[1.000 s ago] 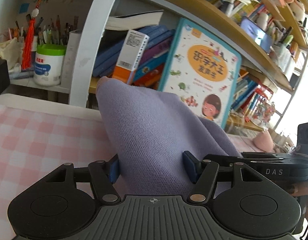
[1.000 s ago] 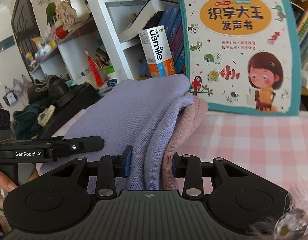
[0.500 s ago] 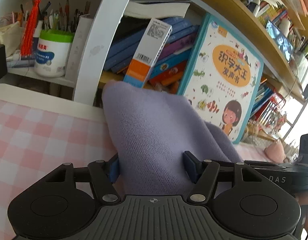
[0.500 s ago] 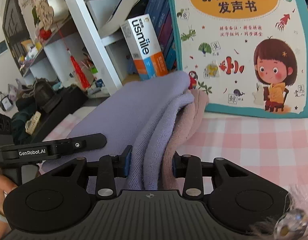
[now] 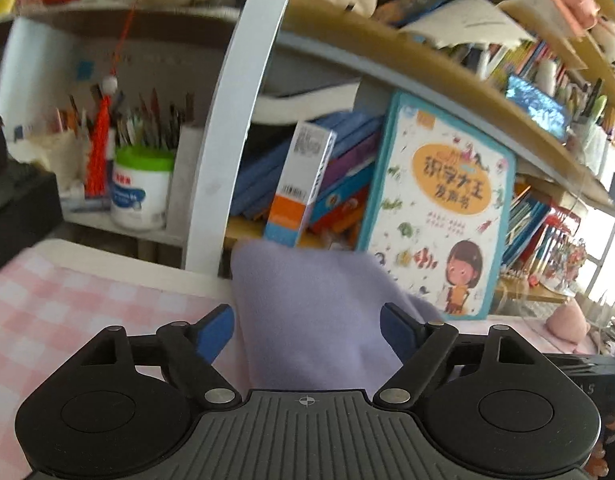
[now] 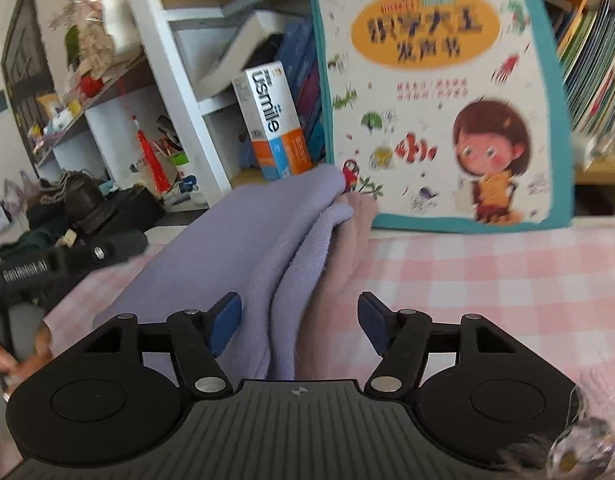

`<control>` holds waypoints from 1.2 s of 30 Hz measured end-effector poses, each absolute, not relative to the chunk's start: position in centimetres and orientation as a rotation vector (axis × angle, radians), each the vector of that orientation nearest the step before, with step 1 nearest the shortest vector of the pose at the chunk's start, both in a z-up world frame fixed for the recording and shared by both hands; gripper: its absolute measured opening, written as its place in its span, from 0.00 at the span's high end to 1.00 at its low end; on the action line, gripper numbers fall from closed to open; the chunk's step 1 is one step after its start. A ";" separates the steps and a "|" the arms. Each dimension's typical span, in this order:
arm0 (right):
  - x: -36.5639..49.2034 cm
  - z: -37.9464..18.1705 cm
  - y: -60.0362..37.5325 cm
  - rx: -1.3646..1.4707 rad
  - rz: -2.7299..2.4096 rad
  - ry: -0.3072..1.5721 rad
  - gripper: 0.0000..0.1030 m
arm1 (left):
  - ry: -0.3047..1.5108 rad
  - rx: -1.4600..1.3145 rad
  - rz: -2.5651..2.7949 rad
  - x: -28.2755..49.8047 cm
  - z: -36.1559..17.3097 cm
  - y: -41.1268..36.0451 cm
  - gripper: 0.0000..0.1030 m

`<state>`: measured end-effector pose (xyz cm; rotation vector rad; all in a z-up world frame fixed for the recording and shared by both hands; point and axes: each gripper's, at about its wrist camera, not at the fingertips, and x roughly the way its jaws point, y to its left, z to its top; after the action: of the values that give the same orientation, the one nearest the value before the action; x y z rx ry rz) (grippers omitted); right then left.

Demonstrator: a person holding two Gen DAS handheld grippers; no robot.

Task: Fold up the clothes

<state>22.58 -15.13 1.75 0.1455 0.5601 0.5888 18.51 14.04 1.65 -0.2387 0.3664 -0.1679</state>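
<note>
Below the propped picture book (image 5: pixel 435 216), in the left wrist view, the folded lavender garment (image 5: pixel 307 320) is seen on the pink checked tablecloth (image 5: pixel 67 312). It is straddled by the left gripper (image 5: pixel 307 326), whose jaws are opening and stand clear of it. A snagged pad could drag the fold apart.

Below the same book (image 6: pixel 439 92), in the right wrist view, the garment (image 6: pixel 247 248) is flanked by the right gripper (image 6: pixel 299 322), likewise opening, pads apart from the cloth. Both grippers are pointed slightly downward.
</note>
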 end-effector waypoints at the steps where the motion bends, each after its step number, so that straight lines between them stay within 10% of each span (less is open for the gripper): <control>1: 21.9 1.9 -15.5 0.141 0.574 0.555 0.39 | 0.360 -0.234 -0.162 17.8 1.9 13.8 0.15; 36: 11.2 0.8 -16.4 -0.075 0.317 0.410 0.10 | 0.402 0.041 -0.009 8.8 0.2 5.9 0.04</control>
<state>11.23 -16.37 0.76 -0.0755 0.4099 0.3170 8.82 5.89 0.18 0.0406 0.4017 -0.0092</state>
